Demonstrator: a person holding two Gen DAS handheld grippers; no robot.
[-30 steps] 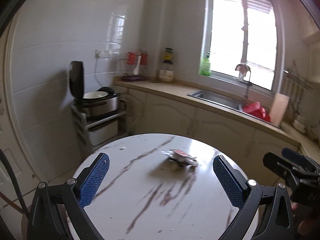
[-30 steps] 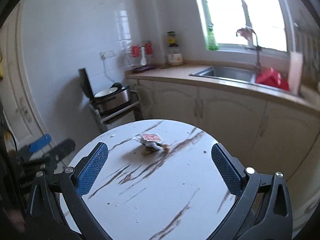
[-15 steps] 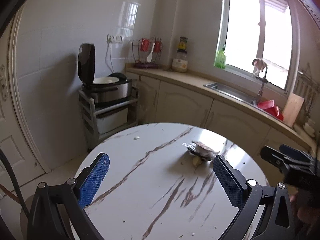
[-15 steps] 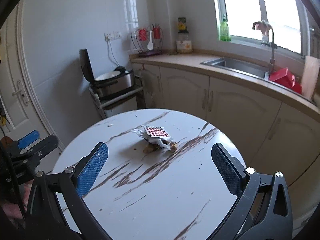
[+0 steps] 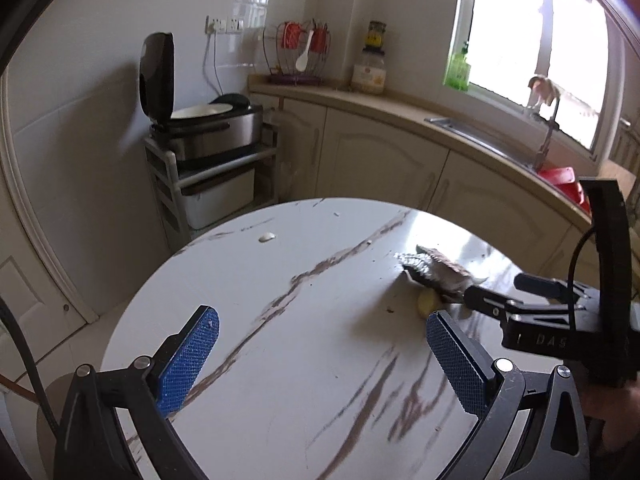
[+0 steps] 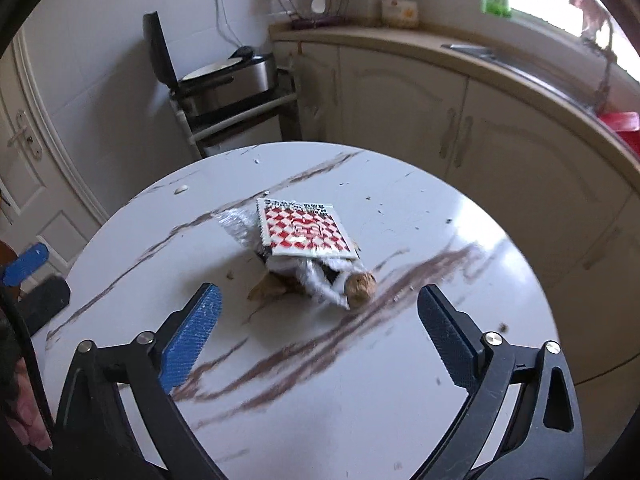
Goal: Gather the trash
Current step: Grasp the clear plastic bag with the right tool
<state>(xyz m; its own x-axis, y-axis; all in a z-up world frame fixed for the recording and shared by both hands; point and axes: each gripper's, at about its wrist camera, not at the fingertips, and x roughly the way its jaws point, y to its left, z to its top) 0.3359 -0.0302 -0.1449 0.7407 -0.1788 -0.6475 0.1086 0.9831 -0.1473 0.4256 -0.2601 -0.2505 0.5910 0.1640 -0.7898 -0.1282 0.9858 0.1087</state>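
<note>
A red-and-white checkered snack wrapper with a crumpled silver inside lies on the round white marble table, with brown food scraps by it. In the left wrist view the wrapper lies at the table's right side next to a yellowish scrap. My right gripper is open, low over the table, just short of the wrapper; it also shows in the left wrist view beside the wrapper. My left gripper is open and empty over the table's near left part.
A rice cooker with its lid up stands on a cart at the left. Cream cabinets and a counter with a sink run behind the table. A small white crumb lies at the table's far edge. A door is at left.
Both grippers have moved forward and lower over the table. The right gripper has closed in on the wrapper, which now looms large between its open fingers. The wrapper has not moved.
</note>
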